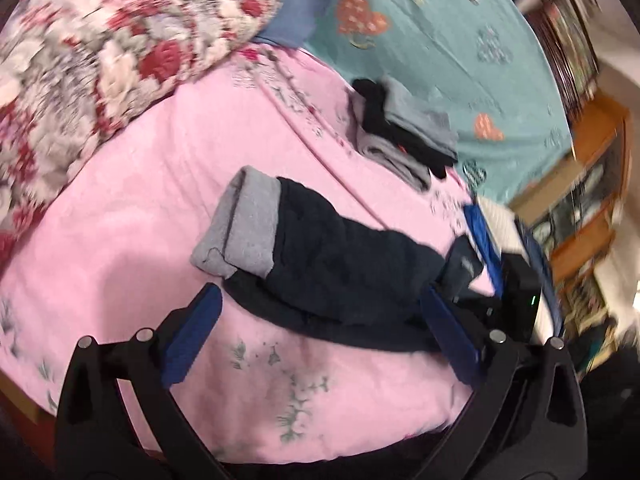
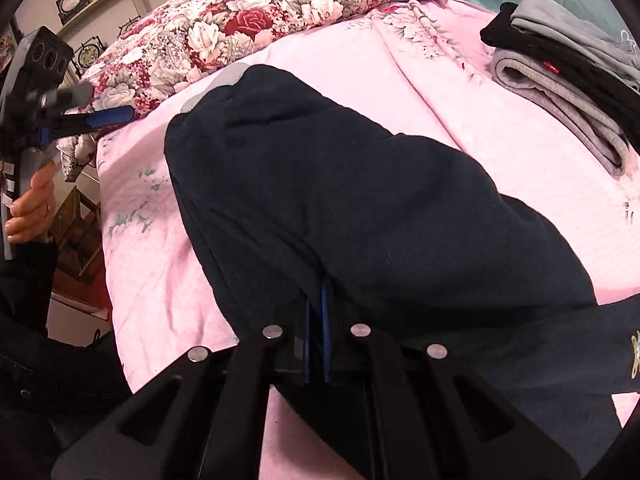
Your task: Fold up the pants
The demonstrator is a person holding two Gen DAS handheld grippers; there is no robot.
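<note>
Right gripper (image 2: pixel 318 320): the two blue fingers are seen pressed almost together, and a fold of the dark navy pants (image 2: pixel 360 200) is pinched between them at the near edge of the cloth.
Left gripper (image 1: pixel 320 320): the jaws are spread wide and nothing is held between them; the pink bed cover and the near part of the pants are seen through the gap. The right finger (image 1: pixel 444 328) lies at the edge of the dark cloth, but contact cannot be confirmed.
Left gripper from the right wrist view: it is seen at the far left (image 2: pixel 100 116), held in a hand (image 2: pixel 32 204), beside the bed and apart from the pants.
Pants: they are laid on the pink bed cover (image 1: pixel 140 200), stretched away from the grippers, with a grey lined cuff (image 1: pixel 240 224) turned back at the far end.
Right gripper from the left wrist view: it is seen at the right end of the pants (image 1: pixel 464 264).
Folded clothes (image 1: pixel 404 136): a small pile in grey and black is placed farther on the bed, well apart from the pants.
Floral quilt (image 2: pixel 248 20): it is bunched at the far side of the bed.
Teal sheet (image 1: pixel 440 40): it is spread beyond the folded pile.
</note>
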